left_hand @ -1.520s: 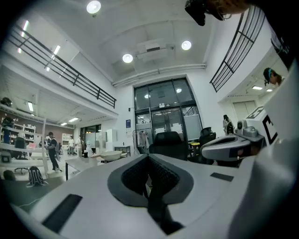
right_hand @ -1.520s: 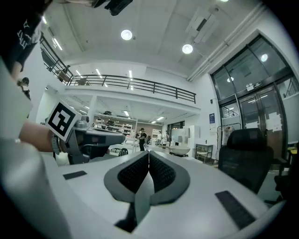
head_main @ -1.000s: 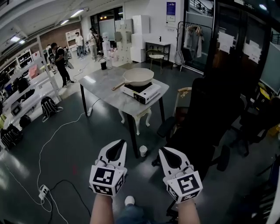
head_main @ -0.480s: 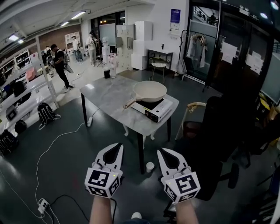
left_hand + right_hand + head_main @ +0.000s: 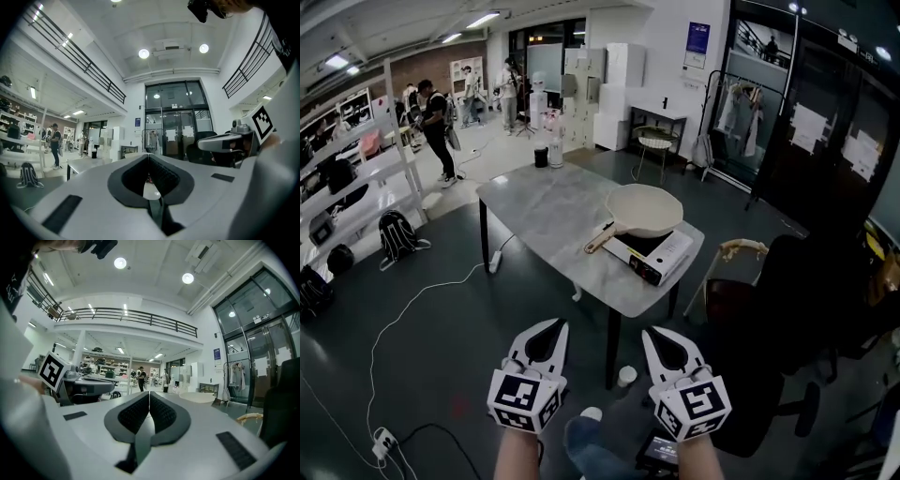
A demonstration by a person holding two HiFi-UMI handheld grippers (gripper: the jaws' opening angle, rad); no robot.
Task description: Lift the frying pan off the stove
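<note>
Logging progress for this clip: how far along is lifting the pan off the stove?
Done: nothing; the frying pan sits on the stove. In hand: left gripper and right gripper, shut and empty, short of the table. Left: reach, grasp the handle, lift.

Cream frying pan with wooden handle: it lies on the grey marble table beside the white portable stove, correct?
Not quite: the head view shows the cream frying pan sitting on the white portable stove, which stands on the grey marble table.
</note>
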